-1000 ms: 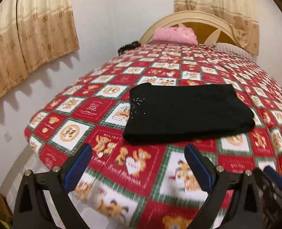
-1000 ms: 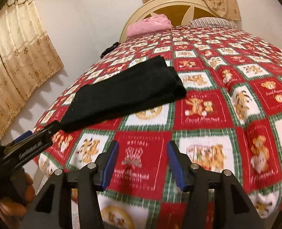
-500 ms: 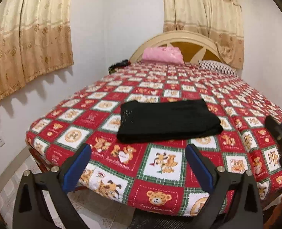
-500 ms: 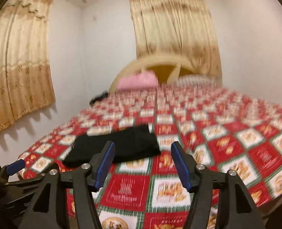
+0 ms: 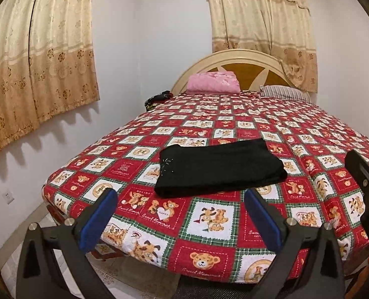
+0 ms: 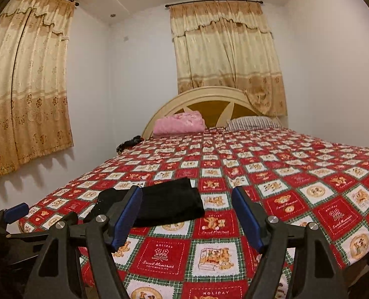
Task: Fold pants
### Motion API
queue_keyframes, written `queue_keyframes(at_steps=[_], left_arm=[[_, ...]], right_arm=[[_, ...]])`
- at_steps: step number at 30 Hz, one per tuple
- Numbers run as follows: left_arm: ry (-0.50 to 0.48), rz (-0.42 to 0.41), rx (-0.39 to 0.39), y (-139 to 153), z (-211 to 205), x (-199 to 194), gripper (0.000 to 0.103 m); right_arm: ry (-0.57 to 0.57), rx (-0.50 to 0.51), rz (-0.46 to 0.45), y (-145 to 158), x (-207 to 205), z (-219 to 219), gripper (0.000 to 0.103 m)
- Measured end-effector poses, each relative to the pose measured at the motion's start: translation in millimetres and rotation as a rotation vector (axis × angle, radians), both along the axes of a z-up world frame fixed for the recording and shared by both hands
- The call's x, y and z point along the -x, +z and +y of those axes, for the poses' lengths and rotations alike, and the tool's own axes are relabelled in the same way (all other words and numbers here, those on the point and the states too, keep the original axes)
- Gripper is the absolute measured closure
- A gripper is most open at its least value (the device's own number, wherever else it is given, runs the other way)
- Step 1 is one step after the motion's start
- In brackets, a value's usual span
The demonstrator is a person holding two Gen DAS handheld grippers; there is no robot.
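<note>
The black pants [image 5: 216,167] lie folded into a flat rectangle on the red teddy-bear bedspread [image 5: 234,114], near the bed's foot on the left side. They also show in the right wrist view [image 6: 169,204]. My left gripper [image 5: 180,211] is open and empty, held back off the foot of the bed, short of the pants. My right gripper [image 6: 186,211] is open and empty, also held back off the bed's foot, to the right of the pants. The right gripper shows at the left wrist view's right edge [image 5: 366,182].
A folded pink blanket [image 5: 213,82] and a striped pillow [image 5: 284,92] lie by the headboard [image 5: 241,59]. A dark item [image 5: 158,98] sits at the bed's far left edge. Curtains [image 5: 34,62] hang on the left wall. Tiled floor [image 5: 109,274] lies below the bed's foot.
Both grippers have pulled back and away from the bed and tilted up, so the pants look smaller and farther. The pants have not moved.
</note>
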State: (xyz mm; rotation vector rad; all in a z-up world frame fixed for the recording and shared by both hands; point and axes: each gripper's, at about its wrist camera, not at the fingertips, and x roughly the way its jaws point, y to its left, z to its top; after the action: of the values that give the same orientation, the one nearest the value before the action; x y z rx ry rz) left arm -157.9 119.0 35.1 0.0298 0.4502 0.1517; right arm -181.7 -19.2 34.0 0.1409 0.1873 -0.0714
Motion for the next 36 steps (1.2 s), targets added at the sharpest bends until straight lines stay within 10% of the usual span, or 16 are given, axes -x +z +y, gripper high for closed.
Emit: queue_keyframes(at_steps=[36], left_arm=[[-0.02,0.075,0.019,-5.9,-8.3,-4.1,0.0]], right_arm=[[0.009,-0.005,0.088,-8.5,-9.3,-3.8,0.009]])
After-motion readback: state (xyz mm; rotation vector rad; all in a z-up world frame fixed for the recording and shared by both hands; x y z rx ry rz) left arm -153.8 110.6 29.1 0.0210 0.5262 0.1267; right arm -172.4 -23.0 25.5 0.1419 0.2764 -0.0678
